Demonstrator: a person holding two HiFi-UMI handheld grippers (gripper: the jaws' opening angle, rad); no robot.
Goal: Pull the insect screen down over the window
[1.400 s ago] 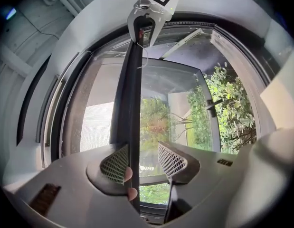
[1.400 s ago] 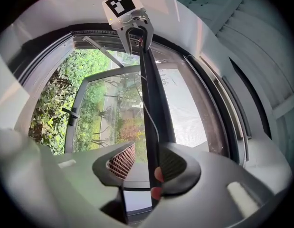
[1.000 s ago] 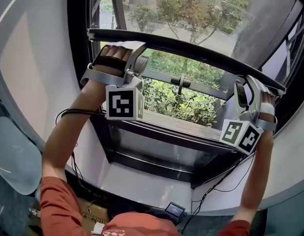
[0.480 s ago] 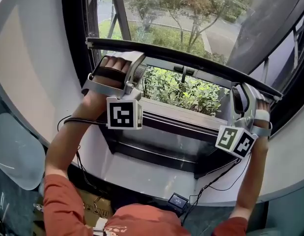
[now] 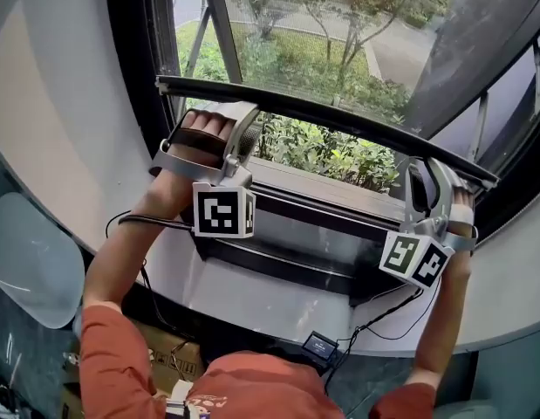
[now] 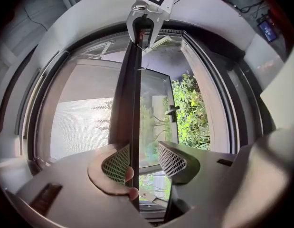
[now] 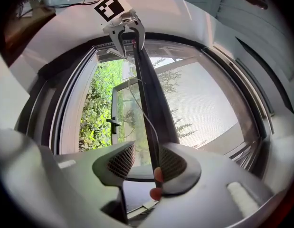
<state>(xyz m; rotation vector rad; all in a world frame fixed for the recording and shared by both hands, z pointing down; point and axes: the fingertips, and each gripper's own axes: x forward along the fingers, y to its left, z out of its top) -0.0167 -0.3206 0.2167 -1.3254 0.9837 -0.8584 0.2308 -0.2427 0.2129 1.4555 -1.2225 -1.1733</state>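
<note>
The insect screen's dark bottom bar [image 5: 339, 119] runs slantwise across the window opening, with grey mesh [image 6: 80, 122] stretched above it. My left gripper [image 5: 242, 127] straddles the bar near its left end. In the left gripper view [image 6: 142, 158] the upper pad [image 6: 117, 163] lies against the bar [image 6: 130, 94], the other pad stands apart, and fingertips show behind. My right gripper [image 5: 424, 184] straddles the right end. There [image 7: 147, 160] one pad [image 7: 173, 164] touches the bar [image 7: 147, 89] and the other is off it. Both jaws stand open around the bar.
Below the bar are the open window gap, green bushes and the dark sill [image 5: 322, 197]. A window handle [image 6: 173, 110] sits on the outer sash. White curved walls flank the frame. Cables and a small device [image 5: 320, 346] lie on the floor below.
The bar has come down with both grippers on it and now covers the window handle that showed under it in the head view. Less open gap is left above the sill.
</note>
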